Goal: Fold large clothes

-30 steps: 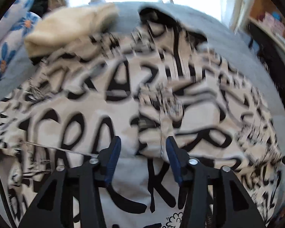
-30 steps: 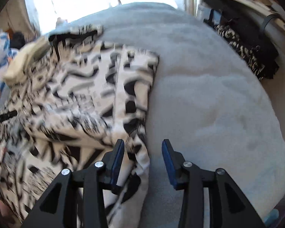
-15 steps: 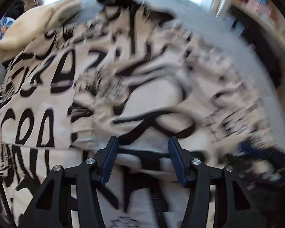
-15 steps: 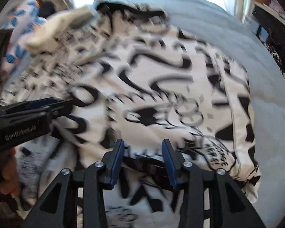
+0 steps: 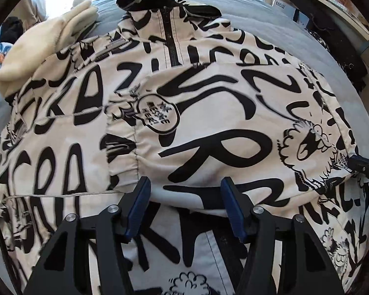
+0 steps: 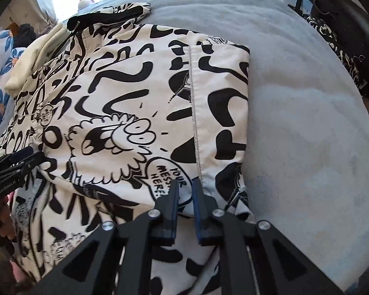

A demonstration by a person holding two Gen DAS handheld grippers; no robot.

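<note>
On the grey bed (image 6: 307, 113) the light, soft printed jacket (image 5: 209, 113) lies; our right claw (image 6: 185, 191) has just been closing on its folded hem, our left claw (image 5: 185, 196) is released there.

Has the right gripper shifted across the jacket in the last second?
Yes. The right gripper moved from the jacket's edge beside the grey bedspread inward onto the print; its jaws have just been closing, fabric between them.

Two matching tools, left gripper (image 5: 185, 205) and right gripper (image 6: 184, 202): black angular arms with triangular cut-outs, silver round screws at the pivots, blue pads (image 5: 138, 210) lining the fingers, small white "GenRobot.AI" lettering on one black side.
</note>
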